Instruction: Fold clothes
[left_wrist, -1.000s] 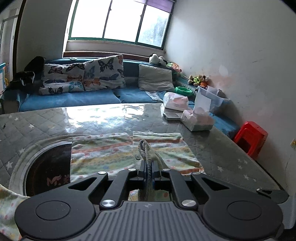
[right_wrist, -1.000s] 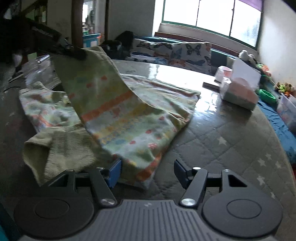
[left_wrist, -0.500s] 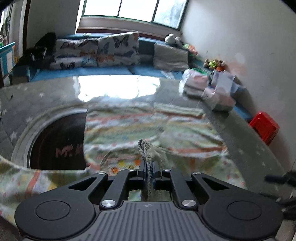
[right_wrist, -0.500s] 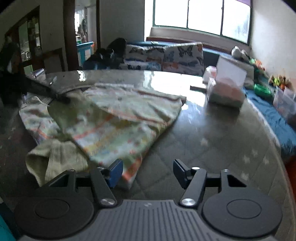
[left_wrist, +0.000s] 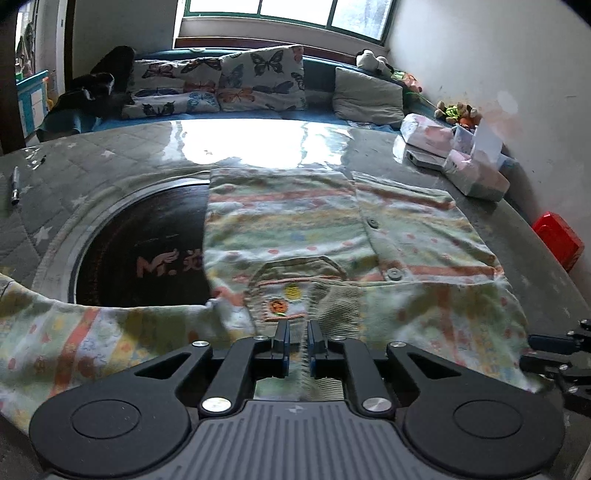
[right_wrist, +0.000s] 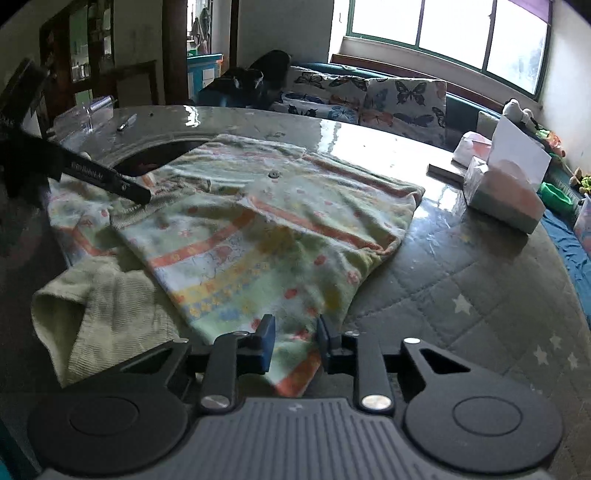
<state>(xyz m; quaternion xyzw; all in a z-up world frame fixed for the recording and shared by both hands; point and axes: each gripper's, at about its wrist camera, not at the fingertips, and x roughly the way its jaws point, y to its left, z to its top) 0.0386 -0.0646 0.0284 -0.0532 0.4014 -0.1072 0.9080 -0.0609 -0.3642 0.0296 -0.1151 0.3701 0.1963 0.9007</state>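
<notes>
Here, the table (left_wrist: 92, 162) is filling both views, covered by a grey quilted pad with pale stars, and a dark round inset (left_wrist: 140, 240) is showing in its middle. Behind it, a blue sofa (left_wrist: 321, 81) with butterfly cushions (left_wrist: 258, 77) is running under the window.

The shirt (left_wrist: 288, 221), a pale green child's garment with orange stripes and small prints, is lying flat on the table, partly over the dark inset, with its buttons (left_wrist: 394, 274) and a front pocket facing up. One sleeve is trailing off to the left in the left wrist view; its ribbed cuff (right_wrist: 92, 310) is lying in a heap at the near left in the right wrist view.

A tissue box (right_wrist: 498, 195) is sitting well apart from the shirt, near the table's far right edge.

The left gripper (left_wrist: 296, 332) is hovering low over the shirt near the pocket, its fingers nearly together and pinching a ribbed strip of the shirt. The right gripper (right_wrist: 294, 328) is sitting at the near hem; its jaws have just been closing, with the hem lying between them, yet the pads are not pressing on it.

A pen (left_wrist: 14, 188) is lying on the pad at the far left.
</notes>
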